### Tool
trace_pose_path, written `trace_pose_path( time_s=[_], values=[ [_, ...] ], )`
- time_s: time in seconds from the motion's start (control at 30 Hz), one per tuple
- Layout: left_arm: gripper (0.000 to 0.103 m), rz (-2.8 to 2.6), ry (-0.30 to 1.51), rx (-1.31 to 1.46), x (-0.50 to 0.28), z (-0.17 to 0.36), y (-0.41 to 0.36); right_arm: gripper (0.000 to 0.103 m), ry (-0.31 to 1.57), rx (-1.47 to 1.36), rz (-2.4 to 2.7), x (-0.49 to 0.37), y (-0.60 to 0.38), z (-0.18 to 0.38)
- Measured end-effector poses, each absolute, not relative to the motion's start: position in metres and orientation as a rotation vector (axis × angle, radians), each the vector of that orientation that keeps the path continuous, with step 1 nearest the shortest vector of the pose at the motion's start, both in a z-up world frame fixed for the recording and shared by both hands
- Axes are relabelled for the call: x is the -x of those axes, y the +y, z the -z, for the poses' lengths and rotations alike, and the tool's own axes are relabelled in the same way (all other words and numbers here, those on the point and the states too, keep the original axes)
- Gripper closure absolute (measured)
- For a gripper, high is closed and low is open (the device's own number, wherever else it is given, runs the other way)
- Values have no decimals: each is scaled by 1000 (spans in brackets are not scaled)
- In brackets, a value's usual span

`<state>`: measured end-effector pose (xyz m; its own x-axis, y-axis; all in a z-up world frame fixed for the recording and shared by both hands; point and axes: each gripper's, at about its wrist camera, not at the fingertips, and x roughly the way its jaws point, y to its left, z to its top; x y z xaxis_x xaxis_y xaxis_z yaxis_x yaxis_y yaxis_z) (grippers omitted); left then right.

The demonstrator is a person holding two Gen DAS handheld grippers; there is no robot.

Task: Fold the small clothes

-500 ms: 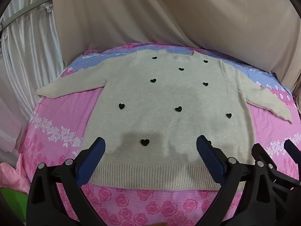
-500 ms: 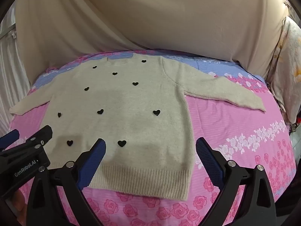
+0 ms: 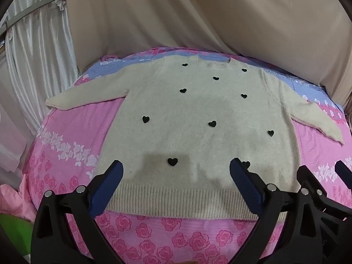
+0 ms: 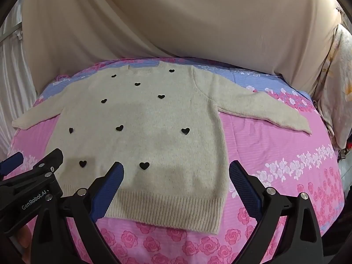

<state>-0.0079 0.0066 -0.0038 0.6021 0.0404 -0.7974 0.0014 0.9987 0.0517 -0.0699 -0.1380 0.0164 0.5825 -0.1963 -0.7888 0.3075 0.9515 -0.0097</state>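
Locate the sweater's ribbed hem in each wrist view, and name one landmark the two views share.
Left wrist view: the ribbed hem runs across the lower centre, between the open left gripper fingers.
Right wrist view: the hem lies lower centre-left, ending in a corner between the open right gripper fingers.
Shared landmark: the black heart just above the hem.

Setting: bed against draped backdrop, indoor light.
Pink rose-print bedsheet [image 3: 154, 231] with a blue striped band at the far edge; beige cloth [image 4: 176, 22] hangs behind it, white satin curtain [image 3: 33, 55] at left, floral fabric [image 4: 336, 77] at right.
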Motion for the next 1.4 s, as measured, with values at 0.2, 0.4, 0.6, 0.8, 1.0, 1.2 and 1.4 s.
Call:
trace_pose_path(
  time_s=[0.2,0.4,0.6,0.8,1.0,1.2,1.4],
  values=[
    [8,-28,931,-58,11,6,5,8,915,-118,304,71,-137,-15],
    [8,-33,933,-66,9,6,4,8,921,-115,308,72,-137,-13],
    [8,-34,932,-67,10,6,4,8,923,-116,307,73,-138,-12],
    [8,-35,932,-70,9,6,3,8,923,-115,310,72,-139,-12],
    [8,-36,933,-70,10,6,2,8,923,-116,308,73,-139,-12],
    [8,-37,932,-70,11,6,2,8,925,-117,307,74,-141,-11],
    [8,-36,933,-71,11,6,2,8,928,-117,305,75,-142,-10]
  ],
)
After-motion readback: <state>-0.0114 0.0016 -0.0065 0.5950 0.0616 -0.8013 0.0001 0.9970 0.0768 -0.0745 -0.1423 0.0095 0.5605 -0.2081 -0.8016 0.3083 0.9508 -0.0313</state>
